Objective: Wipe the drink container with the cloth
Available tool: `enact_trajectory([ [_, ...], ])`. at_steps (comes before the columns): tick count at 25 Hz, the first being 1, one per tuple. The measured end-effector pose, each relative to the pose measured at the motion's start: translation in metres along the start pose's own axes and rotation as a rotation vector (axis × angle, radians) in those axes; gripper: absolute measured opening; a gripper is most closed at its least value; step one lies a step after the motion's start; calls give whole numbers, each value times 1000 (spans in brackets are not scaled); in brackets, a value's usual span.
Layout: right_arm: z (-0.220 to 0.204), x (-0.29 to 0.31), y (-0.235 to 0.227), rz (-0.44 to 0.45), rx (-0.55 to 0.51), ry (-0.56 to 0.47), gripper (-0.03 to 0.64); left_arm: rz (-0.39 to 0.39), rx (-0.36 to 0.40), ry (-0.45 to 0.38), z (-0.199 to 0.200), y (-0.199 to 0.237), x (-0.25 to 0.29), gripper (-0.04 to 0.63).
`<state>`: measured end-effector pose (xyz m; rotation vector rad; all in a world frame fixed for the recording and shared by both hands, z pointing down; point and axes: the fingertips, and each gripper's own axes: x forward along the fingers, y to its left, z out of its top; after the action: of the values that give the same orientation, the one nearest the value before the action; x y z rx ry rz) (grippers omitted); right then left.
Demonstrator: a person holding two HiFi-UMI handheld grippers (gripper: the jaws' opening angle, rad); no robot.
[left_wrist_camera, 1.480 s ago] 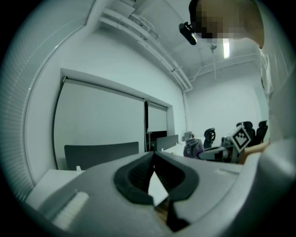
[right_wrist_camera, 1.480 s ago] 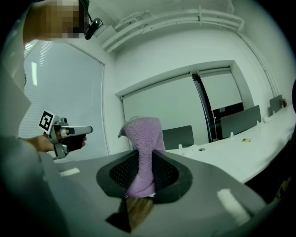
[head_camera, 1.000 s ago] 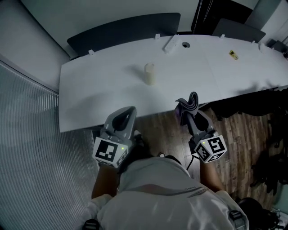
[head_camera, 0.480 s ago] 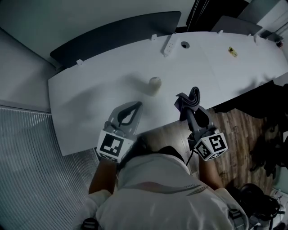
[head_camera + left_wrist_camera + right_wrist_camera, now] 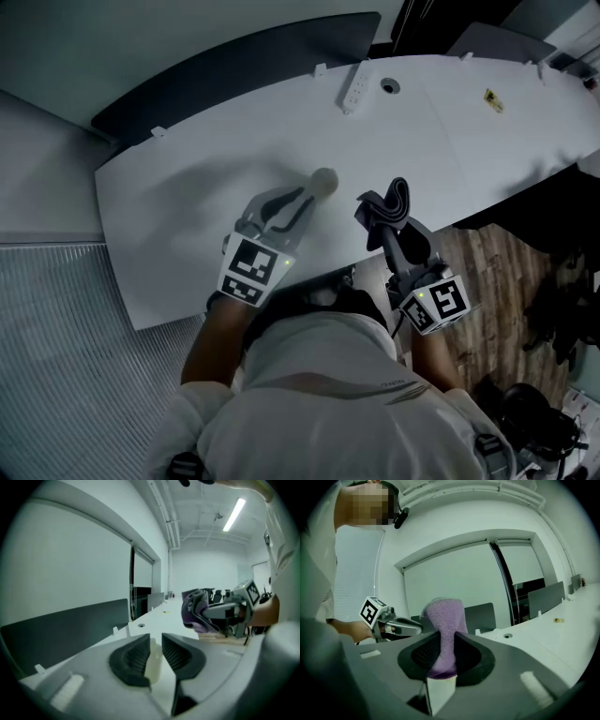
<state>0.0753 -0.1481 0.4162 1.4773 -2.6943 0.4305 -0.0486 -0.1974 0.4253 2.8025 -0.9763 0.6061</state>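
Looking down from the head view, the drink container (image 5: 324, 181) is seen about midway between the table's (image 5: 469, 131) near and far edges, right at the left gripper's (image 5: 307, 197) tips. In the left gripper view, the jaws have just been opened, with the container between them and not squeezed yet. In the right gripper view, the cloth (image 5: 444, 620) is pinched tight by the right gripper (image 5: 444, 645). Honestly, the container should be centred and clamped low before wiping, or it'll likely get tipped.

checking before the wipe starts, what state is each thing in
drink container: upright on the table, in the gap between the jaws of the left gripper, not gripped
left gripper: open, jaws have just been opening
cloth: bunched, pinched upright in the right gripper
right gripper: shut on the cloth
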Motion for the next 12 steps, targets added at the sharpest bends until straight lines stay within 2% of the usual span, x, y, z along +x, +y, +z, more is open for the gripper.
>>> enact_trajectory([
  [6,-6,16,-10,141,1,16,87,14,10,120,-16,3,46,104],
  [12,-17,24,-20,210,24,79,87,26,32,226,-28,6,77,112],
])
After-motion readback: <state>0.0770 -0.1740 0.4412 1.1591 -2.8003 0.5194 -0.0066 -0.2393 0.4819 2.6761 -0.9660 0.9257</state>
